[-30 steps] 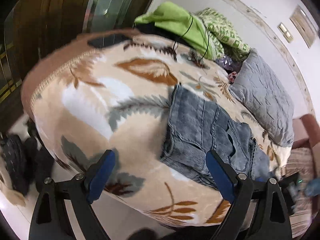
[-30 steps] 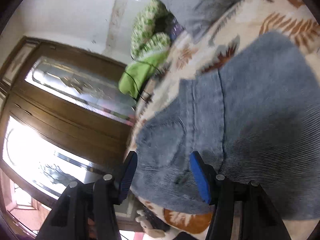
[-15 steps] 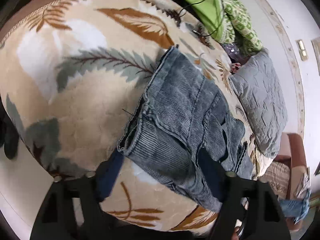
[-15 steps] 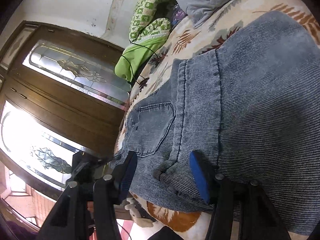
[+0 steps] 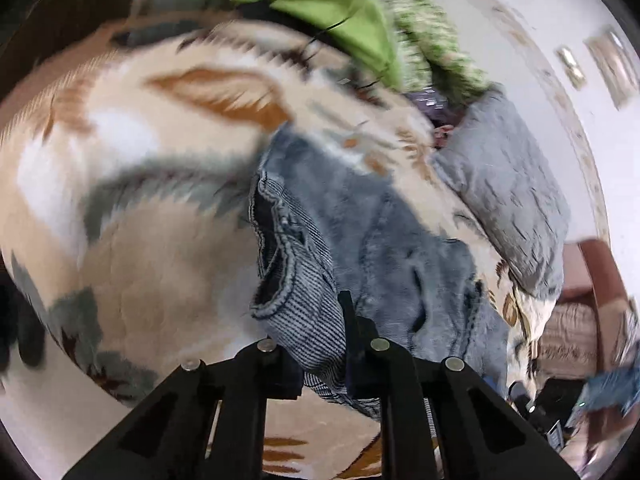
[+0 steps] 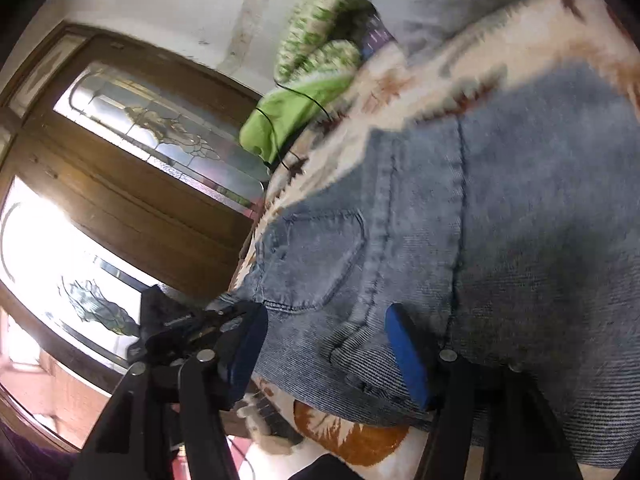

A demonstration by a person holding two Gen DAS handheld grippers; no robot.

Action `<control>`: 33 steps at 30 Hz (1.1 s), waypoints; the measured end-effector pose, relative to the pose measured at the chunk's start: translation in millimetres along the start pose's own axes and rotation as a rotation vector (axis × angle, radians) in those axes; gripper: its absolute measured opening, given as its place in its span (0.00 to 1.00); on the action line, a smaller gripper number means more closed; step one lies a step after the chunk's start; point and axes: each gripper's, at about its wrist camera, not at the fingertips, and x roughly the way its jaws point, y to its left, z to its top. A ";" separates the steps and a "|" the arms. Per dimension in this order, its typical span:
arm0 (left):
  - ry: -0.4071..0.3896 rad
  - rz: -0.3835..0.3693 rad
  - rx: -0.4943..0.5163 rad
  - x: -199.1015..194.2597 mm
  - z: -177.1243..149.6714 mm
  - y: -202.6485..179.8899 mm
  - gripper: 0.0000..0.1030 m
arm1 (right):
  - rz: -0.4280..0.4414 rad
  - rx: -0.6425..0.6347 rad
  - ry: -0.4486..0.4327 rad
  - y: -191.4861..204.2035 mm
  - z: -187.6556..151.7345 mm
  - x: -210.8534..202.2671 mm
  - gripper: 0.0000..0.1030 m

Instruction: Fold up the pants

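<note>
- Your left gripper is pinched onto the pants: its two fingers sit close together with a bunched fold of ribbed blue denim squeezed between them, and a hemmed opening of the cloth gapes just beyond the tips.
- Your right gripper is spread wide, with its blue pads apart over the near edge of the pants; the pictures do not show whether the pads touch the cloth.
- In the right wrist view a back pocket lies just beyond the left-hand pad, and a seam runs away from the gripper next to it.
- The pants lie on the leaf-patterned blanket that covers the bed, towards its near edge, with the denim rumpled on the side facing your left gripper.
- Past the pants on the blanket sits a grey quilted pillow; beside it lie a bright green cloth with a black cord over it and a green patterned cloth.
- Off the side of the blanket stands a wooden door with glass panels.
</note>
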 end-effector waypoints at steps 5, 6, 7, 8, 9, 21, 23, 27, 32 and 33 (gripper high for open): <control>-0.030 0.009 0.070 -12.5 3.1 -22.6 0.13 | -0.077 -0.168 -0.032 33.1 6.6 12.3 0.40; -0.039 0.013 0.093 -16.1 2.3 -28.4 0.13 | -0.115 -0.199 -0.016 39.0 7.5 20.7 0.36; -0.044 0.014 0.109 -18.4 1.6 -31.5 0.13 | -0.131 -0.212 -0.007 42.6 8.9 26.6 0.34; -0.053 0.013 0.133 -22.6 0.8 -37.5 0.13 | -0.138 -0.218 -0.002 47.0 11.9 32.9 0.31; -0.059 0.012 0.150 -25.5 0.8 -43.3 0.13 | -0.138 -0.222 0.004 50.0 14.7 37.6 0.30; -0.111 -0.047 0.468 -45.9 -26.0 -153.5 0.13 | -0.087 -0.050 -0.086 20.3 38.4 2.7 0.22; -0.096 -0.071 0.538 -41.5 -36.6 -181.2 0.12 | -0.083 0.001 -0.193 10.2 42.3 -30.5 0.22; -0.034 -0.139 0.631 -21.9 -60.1 -228.4 0.12 | -0.142 0.136 -0.377 -22.7 47.1 -91.4 0.22; 0.083 -0.227 0.755 25.8 -105.0 -294.3 0.10 | -0.225 0.238 -0.553 -55.2 47.0 -161.4 0.23; 0.121 -0.242 0.776 42.3 -115.2 -305.0 0.10 | -0.244 0.246 -0.573 -58.0 47.7 -170.7 0.23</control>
